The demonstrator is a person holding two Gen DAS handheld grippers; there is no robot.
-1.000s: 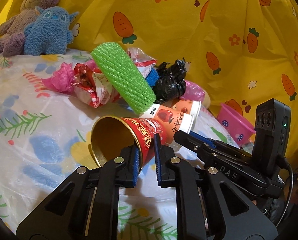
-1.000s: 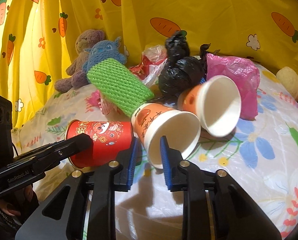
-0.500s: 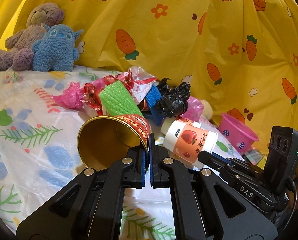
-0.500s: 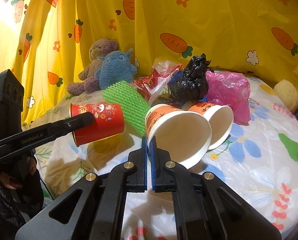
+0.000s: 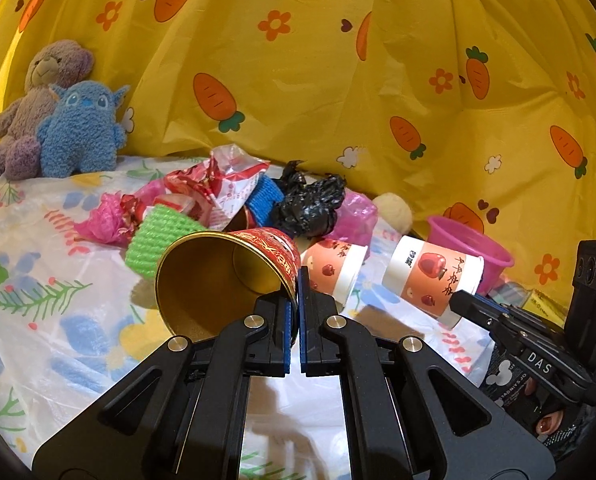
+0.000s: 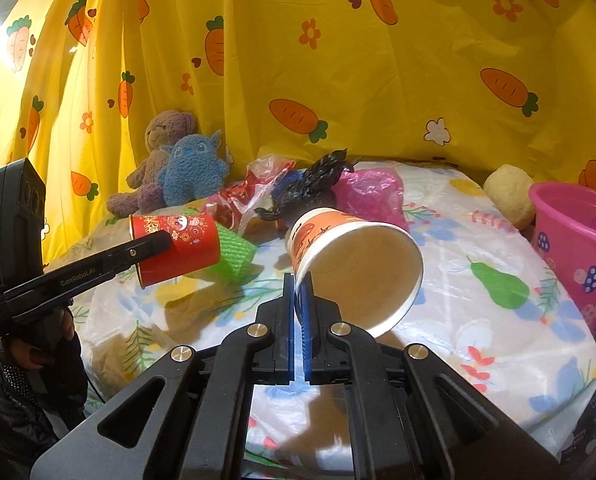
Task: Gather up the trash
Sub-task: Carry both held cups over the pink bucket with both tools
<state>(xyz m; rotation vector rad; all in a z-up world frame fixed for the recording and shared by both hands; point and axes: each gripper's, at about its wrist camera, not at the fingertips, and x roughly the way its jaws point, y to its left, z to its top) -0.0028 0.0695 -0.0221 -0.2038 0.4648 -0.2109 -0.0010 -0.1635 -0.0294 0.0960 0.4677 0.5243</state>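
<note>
My left gripper point(image 5: 298, 284) is shut on the rim of a red paper cup point(image 5: 217, 280) with a gold inside, held above the bed; the cup also shows in the right wrist view point(image 6: 177, 248). My right gripper point(image 6: 299, 288) is shut on the rim of an orange-and-white apple-print cup point(image 6: 358, 260), also seen in the left wrist view point(image 5: 430, 280). A second apple-print cup point(image 5: 334, 268) lies on the sheet. Behind lies a trash pile: a green foam net point(image 5: 157, 240), a black bag point(image 5: 310, 204), red wrappers point(image 5: 213, 184) and a pink bag point(image 6: 370, 196).
A pink bucket point(image 6: 578, 232) stands at the bed's right edge, also in the left wrist view point(image 5: 470, 248). Two plush toys point(image 5: 57, 128) sit at the back left against the yellow carrot curtain point(image 5: 338, 80). A cream ball point(image 6: 510, 192) lies near the bucket.
Both grippers closed on their cup rims and lifted the cups off the sheet. The green net dropped onto the bed. Both grippers drew back from the pile.
</note>
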